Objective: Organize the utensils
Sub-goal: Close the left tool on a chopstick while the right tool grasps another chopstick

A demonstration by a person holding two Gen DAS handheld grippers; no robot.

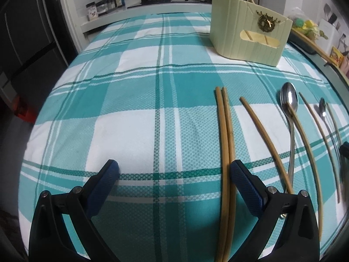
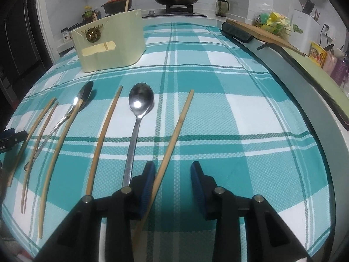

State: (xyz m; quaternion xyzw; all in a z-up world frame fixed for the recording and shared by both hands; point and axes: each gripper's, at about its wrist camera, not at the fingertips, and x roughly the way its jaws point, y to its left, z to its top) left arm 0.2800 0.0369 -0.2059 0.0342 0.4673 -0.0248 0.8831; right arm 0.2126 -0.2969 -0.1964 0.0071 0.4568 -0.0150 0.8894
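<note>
Two grippers sit low over the teal-and-white checked tablecloth (image 2: 218, 109), and neither clamps anything yet. Your right gripper (image 2: 173, 170) has its jaws partly apart, with the rightmost thin wooden chopstick (image 2: 177, 128) lying between them, against the left blue pad; the right pad stands clear of it. Your left gripper (image 1: 174, 170) stands wide apart, with a touching pair of wooden chopsticks (image 1: 226, 144) just inside its right finger. Two long-handled steel spoons (image 2: 139, 109) lie among the other sticks, well short of the pale green ribbed utensil holder (image 2: 109, 45). The chopstick looks light, stiff and smooth, so it may roll or pivot; pinch near its middle, squarely across.
</note>
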